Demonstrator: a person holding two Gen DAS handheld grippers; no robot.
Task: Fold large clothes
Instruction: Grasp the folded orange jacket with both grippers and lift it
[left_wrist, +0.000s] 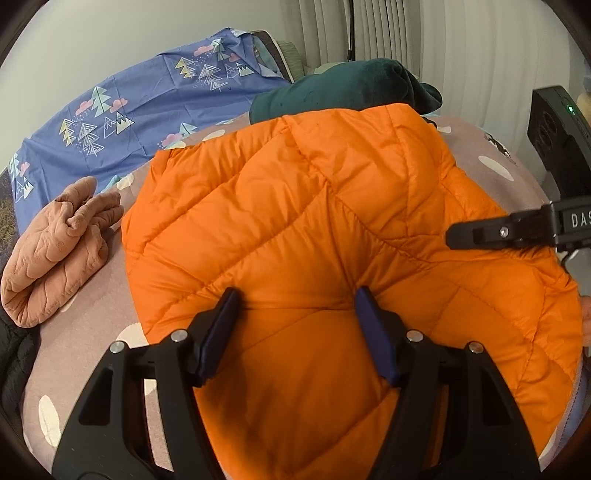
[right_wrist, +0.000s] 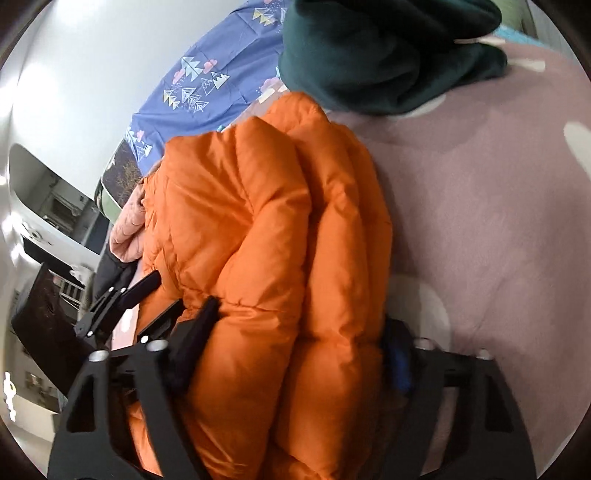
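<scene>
Both hand-held grippers clamp the near edge of the orange puffer jacket (left_wrist: 332, 221), left hand-held gripper (left_wrist: 295, 299) and right hand-held gripper (right_wrist: 299, 325); its bulk lies far, toward the green garment (left_wrist: 351, 88).

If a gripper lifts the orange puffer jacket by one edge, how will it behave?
The orange puffer jacket probably sags limply, since it lies in soft bulging folds. Its quilted, puffy panels suggest lightness for its bulk. The smooth shell looks slippery.

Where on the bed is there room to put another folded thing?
Bare pink bedspread lies right of the orange jacket, below the dark green garment. The left side is crowded: the peach blanket sits beside the jacket.
</scene>
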